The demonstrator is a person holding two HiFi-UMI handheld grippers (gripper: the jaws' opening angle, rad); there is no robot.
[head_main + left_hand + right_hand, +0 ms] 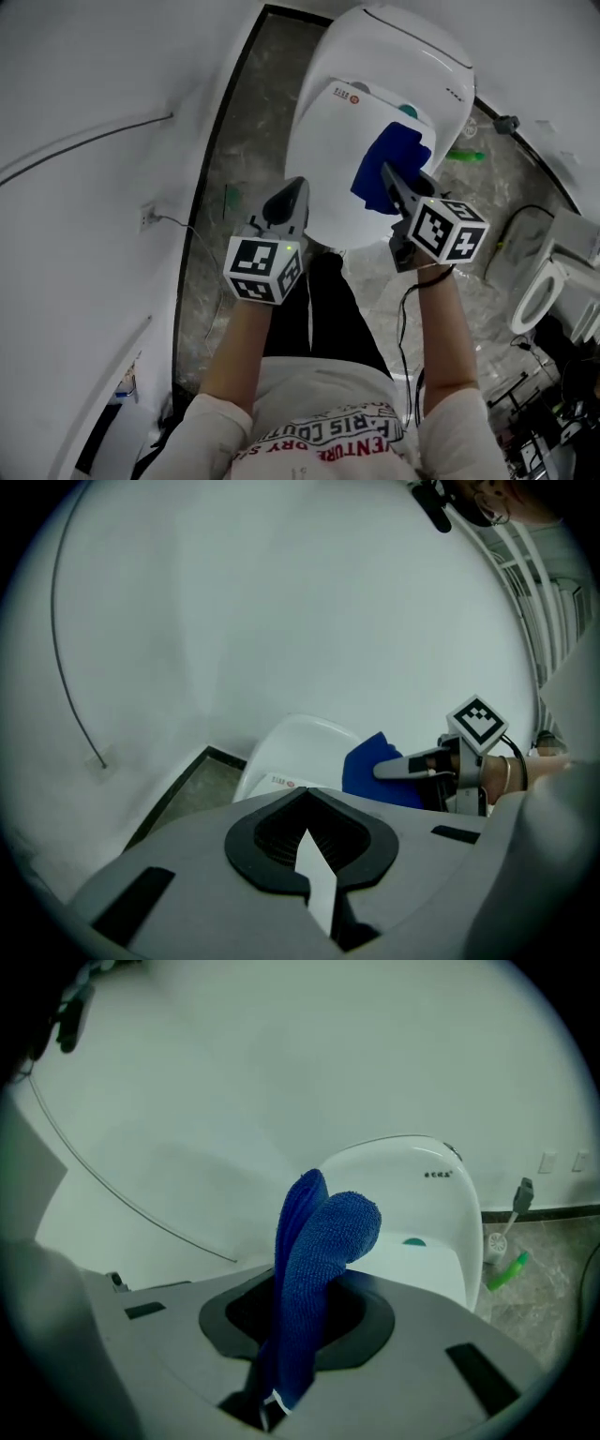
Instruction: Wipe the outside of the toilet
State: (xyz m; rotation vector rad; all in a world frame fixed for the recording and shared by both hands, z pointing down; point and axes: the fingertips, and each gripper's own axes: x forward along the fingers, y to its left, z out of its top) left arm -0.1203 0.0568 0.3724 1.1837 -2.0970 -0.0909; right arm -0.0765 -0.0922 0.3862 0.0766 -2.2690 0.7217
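A white toilet (375, 103) with its lid down stands at the top centre of the head view, with a printed label on the lid. My right gripper (388, 174) is shut on a blue cloth (394, 159), which rests on the right half of the lid. From the right gripper view the blue cloth (323, 1241) rises folded out of the right gripper (298, 1340), with the toilet (422, 1204) behind. My left gripper (294, 187) hovers at the lid's near left edge, shut and holding nothing. The left gripper view shows the left gripper (306, 834), the toilet (300, 747), the blue cloth (367, 766) and the right gripper (389, 769).
A white wall runs along the left with a socket and cable (147, 217). Marbled floor (234, 141) surrounds the toilet. A green-handled brush (466, 156) lies to its right. A second toilet (548, 281) stands at the right edge. The person's legs stand right before the bowl.
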